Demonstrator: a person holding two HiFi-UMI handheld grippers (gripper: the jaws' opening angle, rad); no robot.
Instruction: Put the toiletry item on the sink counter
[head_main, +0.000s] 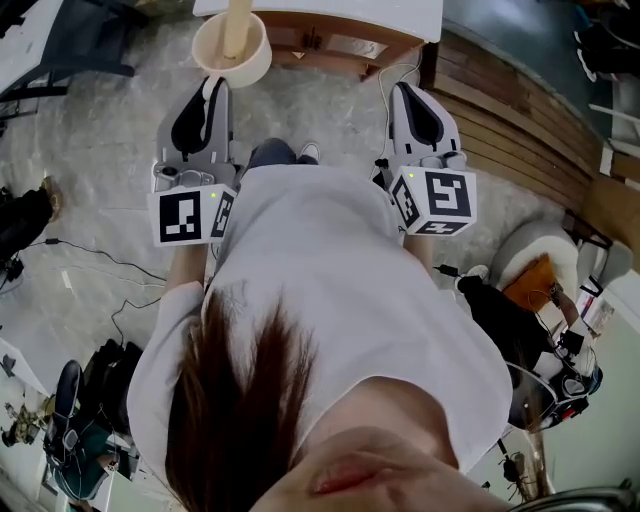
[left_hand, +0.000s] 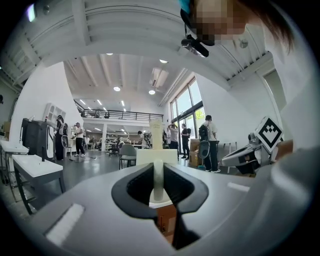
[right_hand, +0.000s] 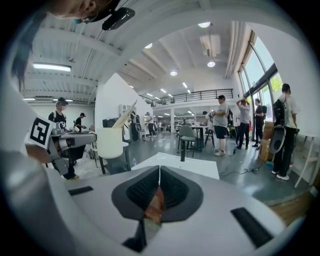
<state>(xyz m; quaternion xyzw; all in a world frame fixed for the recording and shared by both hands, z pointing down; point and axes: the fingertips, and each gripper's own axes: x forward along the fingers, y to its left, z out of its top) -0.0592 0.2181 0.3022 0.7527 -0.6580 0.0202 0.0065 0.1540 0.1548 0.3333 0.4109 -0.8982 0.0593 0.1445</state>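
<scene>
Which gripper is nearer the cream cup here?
Left. The left gripper grips the cream cup by its rim; the right gripper is off to the side, clear of it.

At eleven o'clock, a cream cup (head_main: 256, 58) holds a cream tube (head_main: 238, 25) above a mottled grey floor (head_main: 100, 200). The left gripper (head_main: 212, 88) and right gripper (head_main: 404, 92) are pale grey and black, with black-on-white square patterns; the person's shirt (head_main: 320, 285) is white.
</scene>
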